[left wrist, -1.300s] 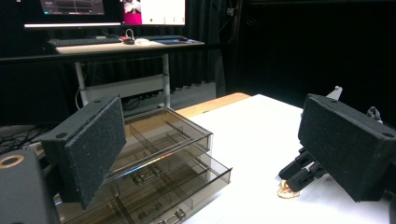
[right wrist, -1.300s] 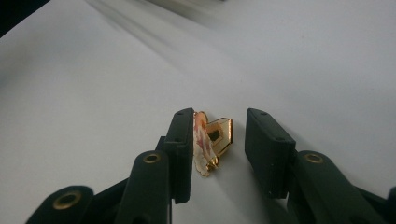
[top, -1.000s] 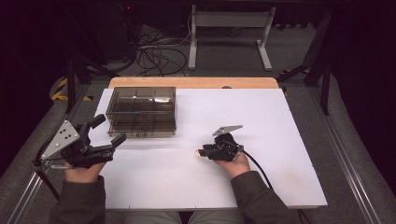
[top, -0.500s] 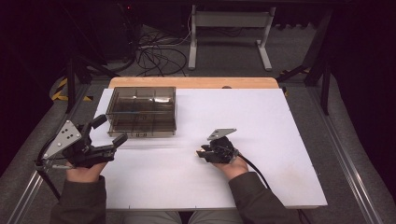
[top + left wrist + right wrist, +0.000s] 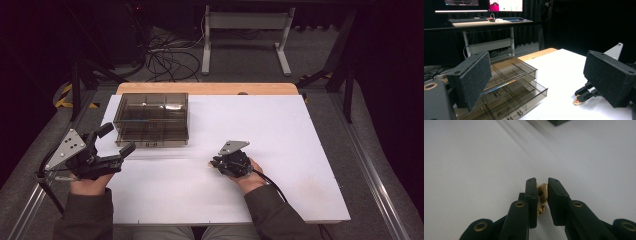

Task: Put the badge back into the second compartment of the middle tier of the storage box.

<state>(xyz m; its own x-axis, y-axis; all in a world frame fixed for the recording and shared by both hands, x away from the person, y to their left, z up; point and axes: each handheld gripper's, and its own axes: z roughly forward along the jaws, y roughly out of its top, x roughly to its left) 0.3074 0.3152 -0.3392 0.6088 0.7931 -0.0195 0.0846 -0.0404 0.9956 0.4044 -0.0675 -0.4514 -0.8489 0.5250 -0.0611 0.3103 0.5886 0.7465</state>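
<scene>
Right gripper (image 5: 541,195) pinches a gold clip (image 5: 542,195) on the table (image 5: 300,150); left gripper (image 5: 112,145) gapes, empty, near the drawer box (image 5: 151,119). Lift squarely.

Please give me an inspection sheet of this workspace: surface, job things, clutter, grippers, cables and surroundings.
Surface: white table top, wooden strip along its far edge.
Job's things: smoky clear drawer box at far left, lower drawers pulled out; small gold piece between the right gripper's jaws.
Clutter: nothing seen.
Grippers: left gripper open, near the box; right gripper shut on the gold piece, at the table.
Cables: one trails from the right gripper; loose tangle on the floor.
Surroundings: dark room, metal stand, desk with screens.
</scene>
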